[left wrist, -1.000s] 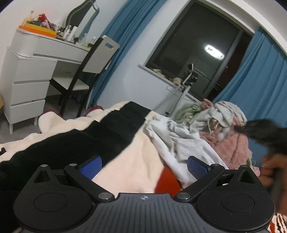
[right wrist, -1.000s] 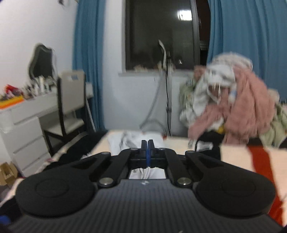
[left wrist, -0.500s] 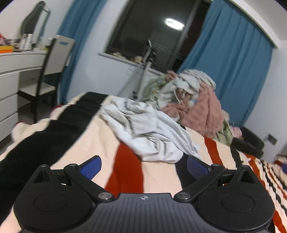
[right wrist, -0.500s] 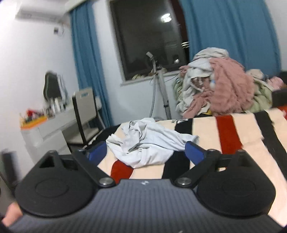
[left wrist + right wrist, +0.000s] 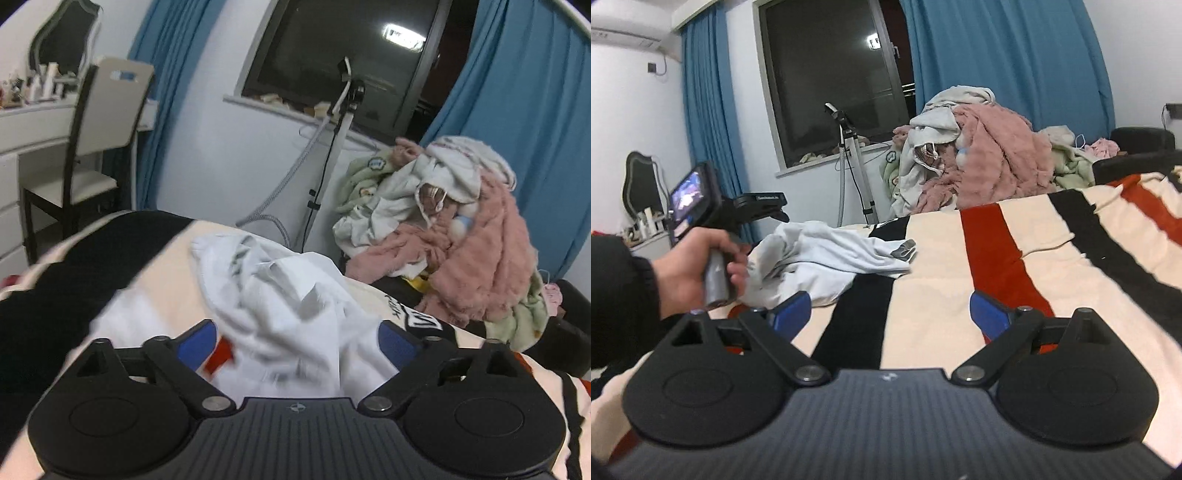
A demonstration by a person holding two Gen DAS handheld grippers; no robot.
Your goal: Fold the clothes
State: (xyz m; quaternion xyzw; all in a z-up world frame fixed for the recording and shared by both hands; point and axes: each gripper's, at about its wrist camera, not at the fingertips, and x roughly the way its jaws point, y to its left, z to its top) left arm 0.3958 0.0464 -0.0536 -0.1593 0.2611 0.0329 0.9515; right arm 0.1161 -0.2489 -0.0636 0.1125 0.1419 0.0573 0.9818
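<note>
A crumpled white garment (image 5: 280,295) lies on the striped blanket (image 5: 997,251); it also shows in the right wrist view (image 5: 827,254). My left gripper (image 5: 295,341) is open with its blue fingers on either side of the garment's near folds, not closed on it. My right gripper (image 5: 890,314) is open and empty over the blanket's black and red stripes, right of the garment. The hand holding the left gripper (image 5: 701,258) shows at the garment's left edge.
A heap of pink, white and green clothes (image 5: 979,162) lies at the bed's far side below blue curtains. A tripod (image 5: 849,158) stands by the window. A white chair (image 5: 92,147) and dresser are at the left.
My left gripper moved forward onto the white garment, which now lies between its fingers. My right gripper opened from shut and swung right, over the bare blanket.
</note>
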